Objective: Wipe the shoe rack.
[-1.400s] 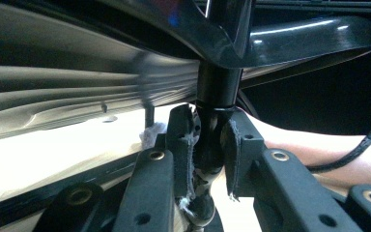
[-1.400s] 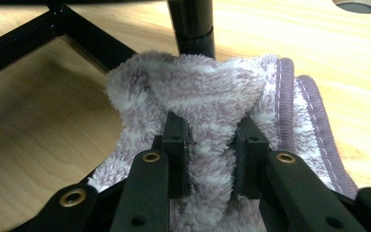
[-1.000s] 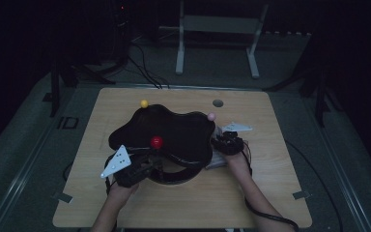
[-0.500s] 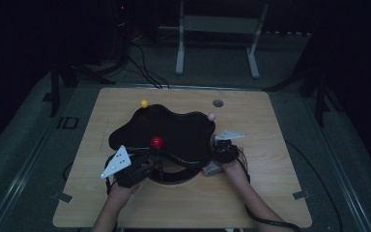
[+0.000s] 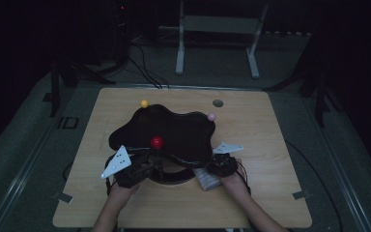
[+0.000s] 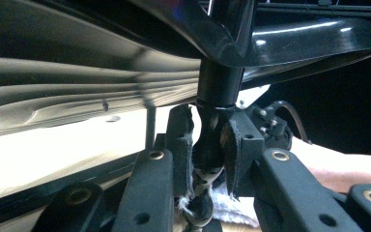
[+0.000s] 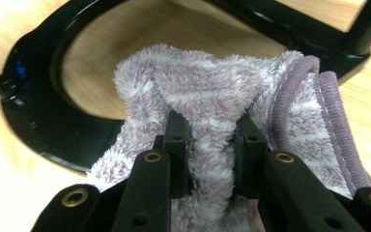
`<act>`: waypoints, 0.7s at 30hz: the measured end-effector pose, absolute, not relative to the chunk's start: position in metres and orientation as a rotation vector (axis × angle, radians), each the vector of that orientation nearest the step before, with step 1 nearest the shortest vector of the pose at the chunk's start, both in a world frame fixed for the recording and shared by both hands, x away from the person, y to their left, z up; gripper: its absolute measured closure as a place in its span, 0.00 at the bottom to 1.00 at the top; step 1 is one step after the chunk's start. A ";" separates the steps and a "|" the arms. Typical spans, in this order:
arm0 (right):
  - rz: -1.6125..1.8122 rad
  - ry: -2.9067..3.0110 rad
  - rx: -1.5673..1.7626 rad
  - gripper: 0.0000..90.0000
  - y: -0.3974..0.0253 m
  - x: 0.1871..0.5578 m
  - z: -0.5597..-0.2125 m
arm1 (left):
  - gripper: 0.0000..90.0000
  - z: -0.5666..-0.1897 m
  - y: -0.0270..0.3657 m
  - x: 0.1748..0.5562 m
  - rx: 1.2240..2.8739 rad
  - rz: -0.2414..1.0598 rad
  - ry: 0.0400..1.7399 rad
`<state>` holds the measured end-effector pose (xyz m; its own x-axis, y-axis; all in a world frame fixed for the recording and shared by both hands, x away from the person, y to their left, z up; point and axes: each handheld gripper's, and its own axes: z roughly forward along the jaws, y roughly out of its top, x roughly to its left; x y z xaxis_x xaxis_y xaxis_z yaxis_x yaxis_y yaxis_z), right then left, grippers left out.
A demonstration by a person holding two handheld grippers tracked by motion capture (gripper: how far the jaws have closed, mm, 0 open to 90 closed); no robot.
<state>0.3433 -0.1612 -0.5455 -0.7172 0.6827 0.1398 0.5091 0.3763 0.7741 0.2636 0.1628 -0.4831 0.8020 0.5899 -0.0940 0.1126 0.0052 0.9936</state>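
At six o'clock on the wooden table [image 5: 270, 125], a person works a glossy black stand [image 5: 174, 133], wavy-edged on top, with a ring base and a red ball [image 5: 157, 141] at its front. The right gripper [image 5: 221, 165] has slid from about four o'clock, beside the stand's edge, down toward five o'clock over the last second, and now sits on a striped lilac cloth [image 7: 212, 111] lying against the black ring. Its jaws are pinched on a fold of that cloth, so the wiping of the stand looks ready to begin or resume. The left gripper [image 6: 207, 145] has barely moved at seven o'clock; its jaws are pressed around the stand's black post [image 6: 217, 87], bracing it. A yellow ball [image 5: 144, 103] and a pink ball [image 5: 211, 116] perch at the stand's far rim. Dim light swallows much of the high view: the cloth is a pale smudge there, and the post's foot is hidden between the jaws. Whether the cloth actually touches the ring is probably, not certainly, so.
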 end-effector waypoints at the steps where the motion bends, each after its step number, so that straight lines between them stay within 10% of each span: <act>1: 1.258 2.435 1.065 0.81 -0.160 0.342 -0.545 | 0.84 -0.483 0.163 0.264 1.542 0.409 0.583; 21: 1.322 2.564 0.829 0.80 -0.112 0.303 -0.544 | 0.84 -0.483 0.163 0.264 1.542 0.409 0.584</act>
